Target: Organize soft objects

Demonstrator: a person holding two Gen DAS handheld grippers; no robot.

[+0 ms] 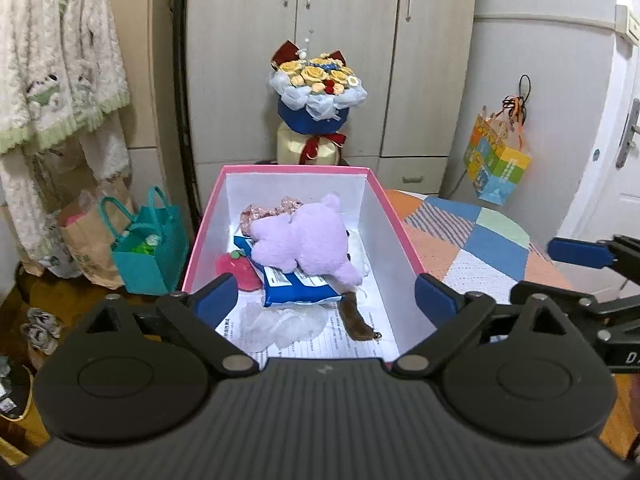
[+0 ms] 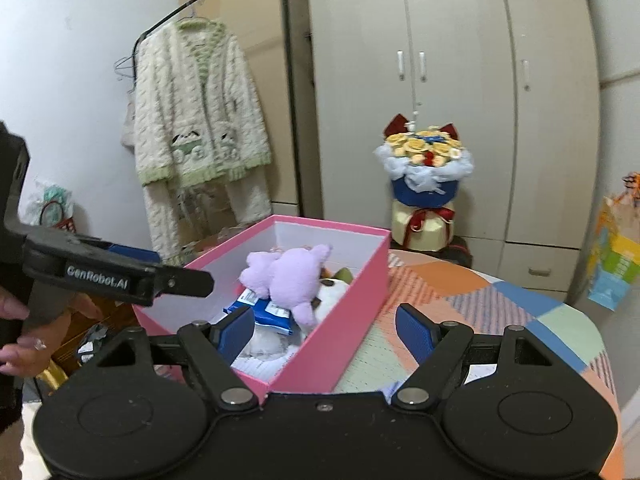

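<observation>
Left claw (image 1: 326, 298): black ribbed body, two round black housings, black link arms on silver pivot screws, blue rectangular pads (image 1: 434, 297). Right claw (image 2: 326, 330): same build, one small centre screw on the body. White "GenRobot.AI" lettering on the left claw's black arm, seen from the right wrist.

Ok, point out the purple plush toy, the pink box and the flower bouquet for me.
purple plush toy (image 1: 304, 236), left wrist view, on its back
pink box (image 2: 344, 320), right wrist view, on its outer side wall
flower bouquet (image 1: 318, 76), left wrist view, on the yellow blooms
</observation>
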